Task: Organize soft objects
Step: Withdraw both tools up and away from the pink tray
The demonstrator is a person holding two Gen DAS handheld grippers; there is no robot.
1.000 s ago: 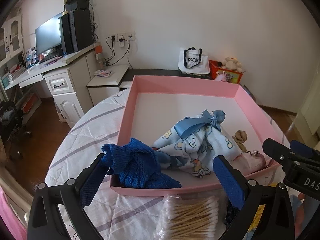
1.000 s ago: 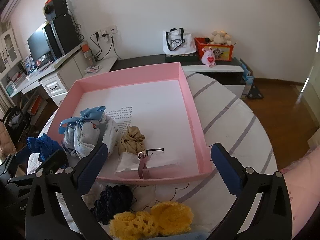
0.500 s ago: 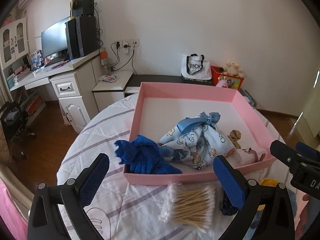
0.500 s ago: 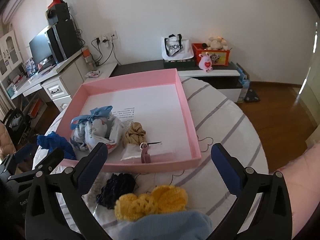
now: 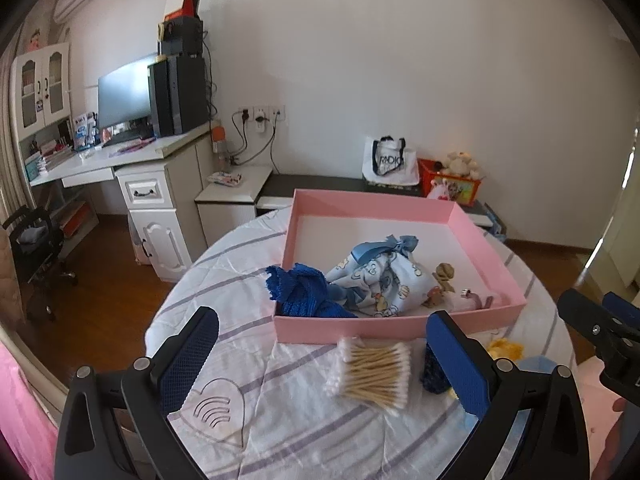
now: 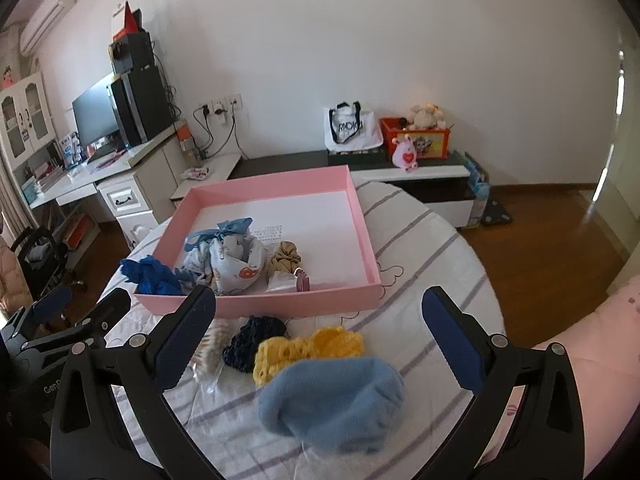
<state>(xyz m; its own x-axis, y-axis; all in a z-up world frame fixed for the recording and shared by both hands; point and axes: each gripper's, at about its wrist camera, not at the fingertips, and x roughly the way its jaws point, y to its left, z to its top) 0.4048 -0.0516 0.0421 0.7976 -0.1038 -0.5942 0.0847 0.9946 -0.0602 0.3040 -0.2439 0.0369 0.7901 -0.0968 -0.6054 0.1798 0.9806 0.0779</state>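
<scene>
Left tool: wide open and empty, held above the near left part of the worktop, pointing toward the pink tray.
Royal-blue knit: draped over the tray's near left corner, partly hanging outside the wall; it would be better tucked fully in.
Pink tray: sits mid-worktop on the striped cloth; it holds a printed drawstring pouch with a blue bow, a tan scrunchie just beside it, and a small clear packet with a pink clip against the near wall. The far half is bare.
Cotton swabs: a clear bag lying just outside the tray's near wall; not a soft thing, so likely best left alone.
Navy knit: near the tray's front wall, touching the yellow piece.
Yellow crochet: between the navy knit and the light blue piece, overlapped by the latter's edge.
Light blue fleece: nearest the camera, between the fingers of the right tool.
Right tool: spread wide, gripping nothing, poised over the three loose pieces.
Step judged: picking the next soft piece for the tray.
Doing it well: pinch the fleece at a raised fold, lift it clear of the yellow crochet so nothing drags, carry it over the wall and release on the bare far floor.
</scene>
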